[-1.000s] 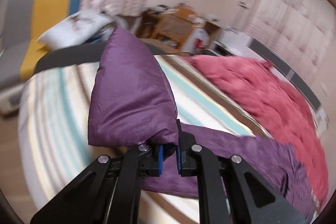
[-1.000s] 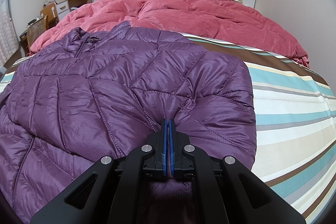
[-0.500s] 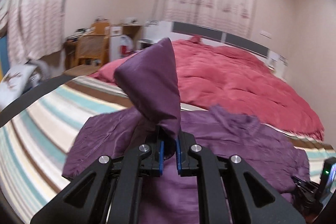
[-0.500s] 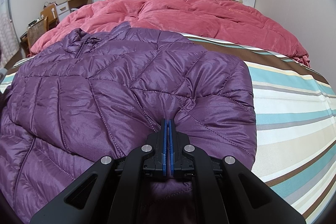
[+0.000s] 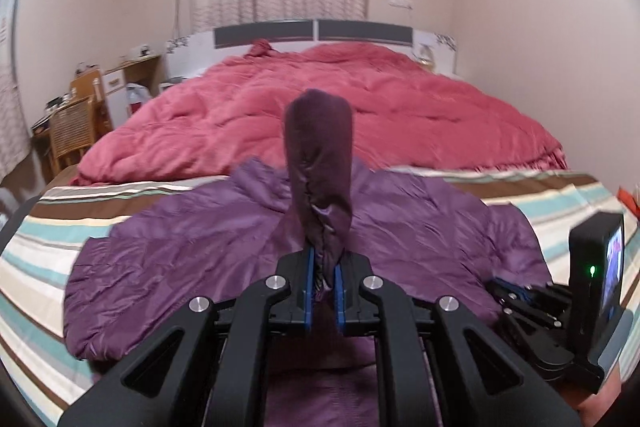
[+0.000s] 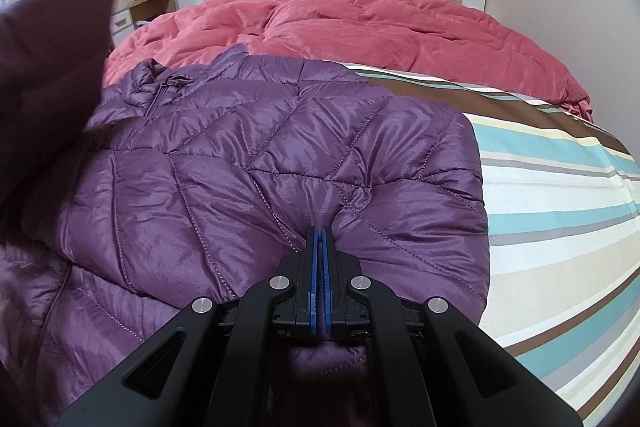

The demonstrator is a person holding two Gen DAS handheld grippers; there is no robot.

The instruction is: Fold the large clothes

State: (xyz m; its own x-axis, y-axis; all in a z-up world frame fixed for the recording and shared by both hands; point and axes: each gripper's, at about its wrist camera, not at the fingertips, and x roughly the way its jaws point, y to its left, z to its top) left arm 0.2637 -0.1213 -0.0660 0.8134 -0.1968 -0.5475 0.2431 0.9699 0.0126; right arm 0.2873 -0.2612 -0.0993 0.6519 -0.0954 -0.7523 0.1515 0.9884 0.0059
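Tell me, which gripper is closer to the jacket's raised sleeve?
Left. The left gripper clamps the raised sleeve; the right gripper pinches the jacket's hem, off to the sleeve's side.

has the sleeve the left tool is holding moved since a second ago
Yes. The left tool, shut on the purple sleeve, has swung it in from the bed's left edge; it now stands over the jacket, in line with the headboard.

A purple quilted puffer jacket point(image 6: 280, 163) lies spread on the striped bed point(image 6: 560, 211), near its foot edge, with its collar point(image 6: 148, 83) and zipper toward the headboard end. Its surface is shiny and puffy, stitched in diamond lines. One sleeve point(image 5: 320, 167) stands lifted upright above the body, bunched at its lower end.
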